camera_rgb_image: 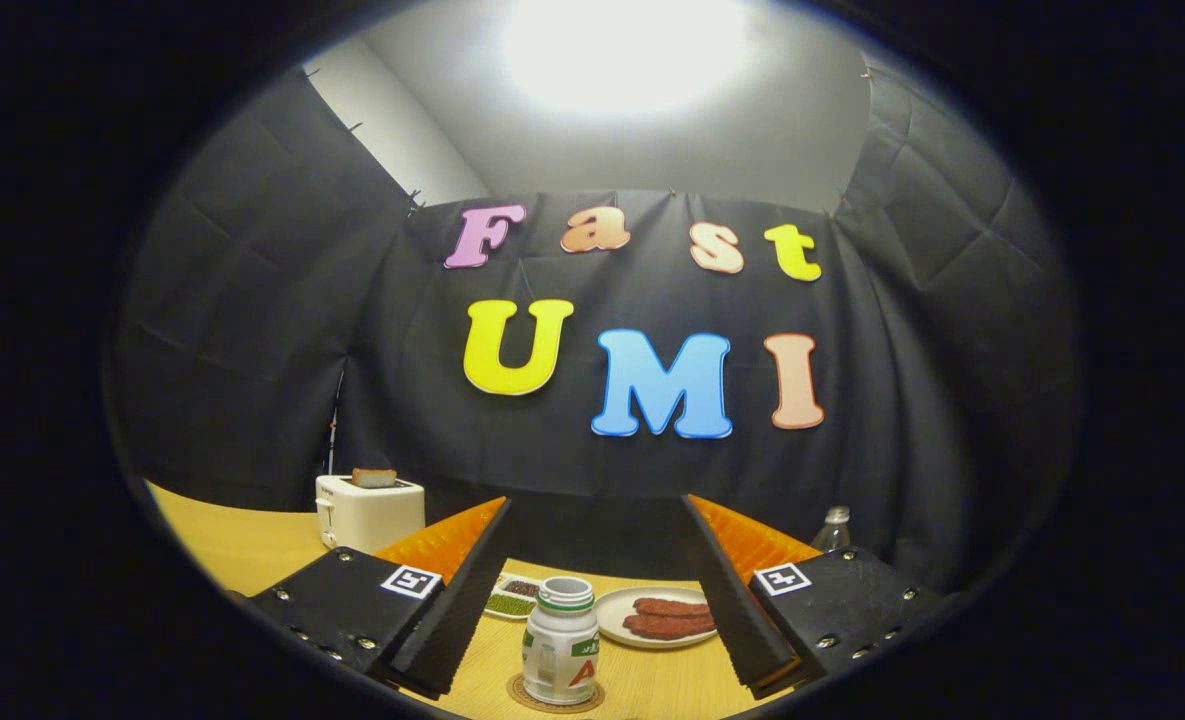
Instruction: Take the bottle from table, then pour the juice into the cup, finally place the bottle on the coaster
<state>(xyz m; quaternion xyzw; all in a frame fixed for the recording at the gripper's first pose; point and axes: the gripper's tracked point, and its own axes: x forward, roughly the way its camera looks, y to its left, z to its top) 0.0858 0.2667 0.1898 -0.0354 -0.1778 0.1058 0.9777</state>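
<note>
Ribbed orange-black fingers [592, 600] spread apart, squat white plastic bottle [560, 655] on round coaster [556, 699] between them

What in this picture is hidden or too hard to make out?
- Cup: I cannot pick one out in the gripper view.
- Bottle contents: its white wall hides any juice.
- Coaster: mostly covered by the bottle standing on it.
- Plate: its far side is behind one finger of the open gripper.
- Clear bottle: small, partly behind that finger.
</note>
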